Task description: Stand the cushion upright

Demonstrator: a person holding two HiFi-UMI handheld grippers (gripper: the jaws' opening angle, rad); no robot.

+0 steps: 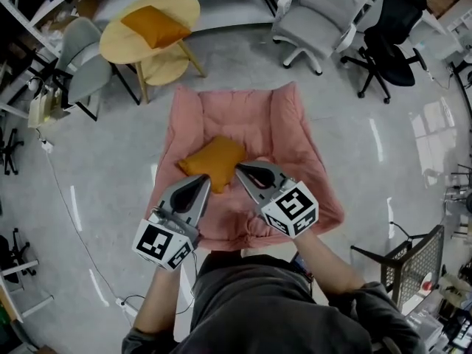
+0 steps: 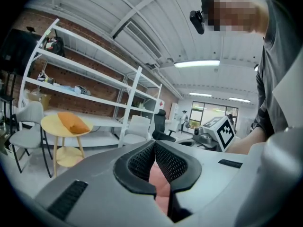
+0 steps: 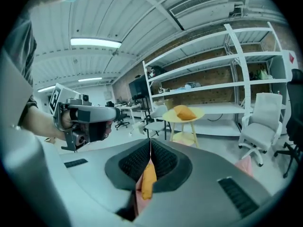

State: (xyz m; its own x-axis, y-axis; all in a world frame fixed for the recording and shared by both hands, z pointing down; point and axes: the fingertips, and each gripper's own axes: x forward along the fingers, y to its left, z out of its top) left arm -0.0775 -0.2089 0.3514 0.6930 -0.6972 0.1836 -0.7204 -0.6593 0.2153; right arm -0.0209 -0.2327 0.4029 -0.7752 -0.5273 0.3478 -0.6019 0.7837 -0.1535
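Note:
An orange cushion [image 1: 214, 159] rests on a pink floor armchair [image 1: 295, 139], at the join of seat and backrest. Whether it lies flat or leans I cannot tell. My left gripper [image 1: 204, 181] and right gripper [image 1: 239, 168] hover above the seat's front, tips side by side over the cushion's near edge. Both are shut with nothing between their pads. In the right gripper view the closed jaws [image 3: 150, 141] show a strip of the orange cushion [image 3: 148, 181] below them. Only pink fabric [image 2: 158, 183] shows under the shut jaws [image 2: 155, 143] in the left gripper view.
A round yellow table [image 1: 118, 39] with a second orange cushion [image 1: 155, 24] stands at the back left, beside a grey chair [image 1: 81, 61]. Behind the armchair are a white office chair [image 1: 321, 13] and a black one [image 1: 391, 39]. A wire basket [image 1: 417, 264] stands at the right.

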